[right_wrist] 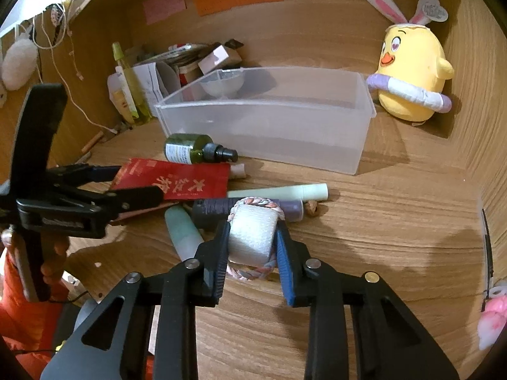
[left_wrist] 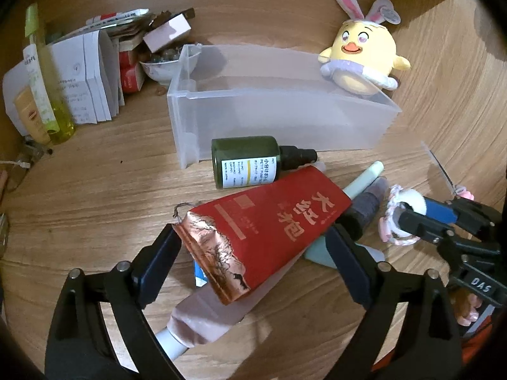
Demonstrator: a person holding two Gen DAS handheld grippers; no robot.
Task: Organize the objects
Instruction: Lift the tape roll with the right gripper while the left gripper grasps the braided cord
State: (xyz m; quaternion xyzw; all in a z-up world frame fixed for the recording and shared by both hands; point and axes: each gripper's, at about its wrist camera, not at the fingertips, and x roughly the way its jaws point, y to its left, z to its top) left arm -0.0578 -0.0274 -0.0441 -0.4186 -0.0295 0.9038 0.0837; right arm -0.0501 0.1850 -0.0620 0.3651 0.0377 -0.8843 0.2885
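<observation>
A red tea packet [left_wrist: 279,224] lies on the wooden desk over a mauve tube [left_wrist: 215,313]. My left gripper [left_wrist: 253,237] stands open, one finger on each side of the packet, pads not pressing on it. Just beyond lies a dark green spray bottle [left_wrist: 247,161], in front of an empty clear plastic bin [left_wrist: 285,120]. In the right wrist view my right gripper [right_wrist: 253,226] is shut on a white foam roll [right_wrist: 252,234] that carries a braided pink ring. The roll sits above a purple tube [right_wrist: 209,210], a pale green tube [right_wrist: 285,191] and a teal tube [right_wrist: 183,234].
A yellow plush chick [right_wrist: 412,72] sits to the right of the bin against the wooden wall. Paper boxes [left_wrist: 92,76], a bowl [left_wrist: 164,63] and a tall yellow-green bottle [left_wrist: 54,95] crowd the back left. A comb [left_wrist: 440,171] lies at the right.
</observation>
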